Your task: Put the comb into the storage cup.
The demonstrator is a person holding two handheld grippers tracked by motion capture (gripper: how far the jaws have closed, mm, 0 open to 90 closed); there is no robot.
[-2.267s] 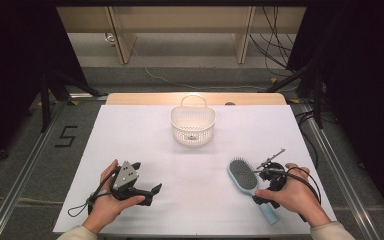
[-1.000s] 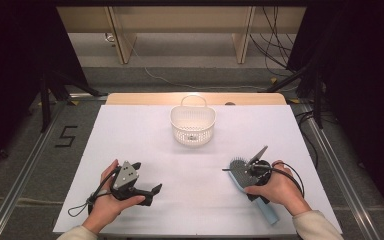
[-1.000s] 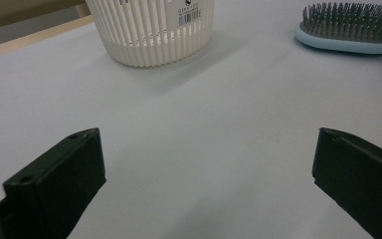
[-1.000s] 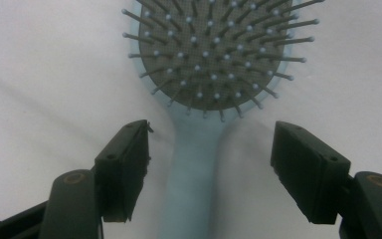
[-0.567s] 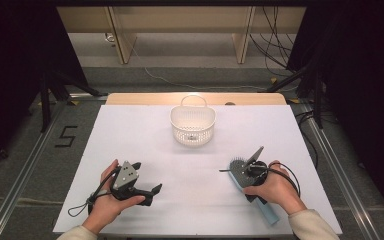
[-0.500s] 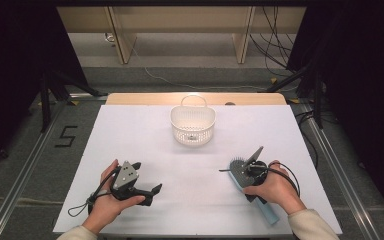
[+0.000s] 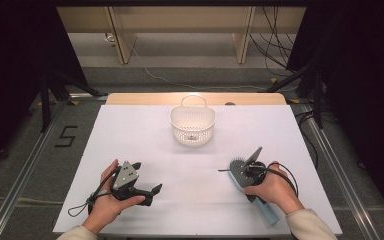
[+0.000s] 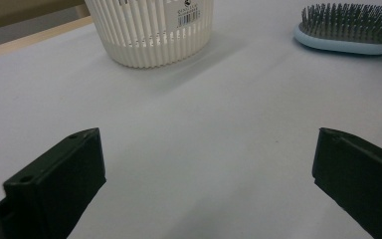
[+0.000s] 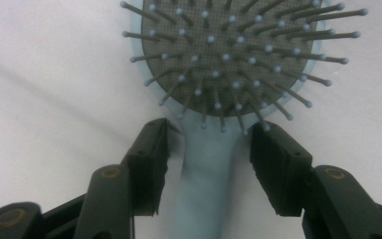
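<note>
A light blue hairbrush (image 7: 236,171) with grey bristles lies bristles-up on the white table (image 7: 130,135) at the front right. My right gripper (image 7: 249,175) sits low over its neck. In the right gripper view the right gripper (image 9: 209,134) is open, one jaw on each side of the brush handle (image 9: 206,174), just below the bristle pad (image 9: 229,55), with small gaps. My left gripper (image 7: 147,179) rests open at the front left, held by a hand, and the left gripper (image 8: 209,149) has only bare table between its jaws.
A white slatted basket (image 7: 192,125) with a handle stands at the table's middle back; the left gripper view has the basket (image 8: 149,30) ahead and the hairbrush (image 8: 348,30) to its right. Cables trail from both grippers.
The right hand has moved its gripper left, from beside the hairbrush to over its handle, jaws now straddling it. The left gripper and basket have stayed still.
</note>
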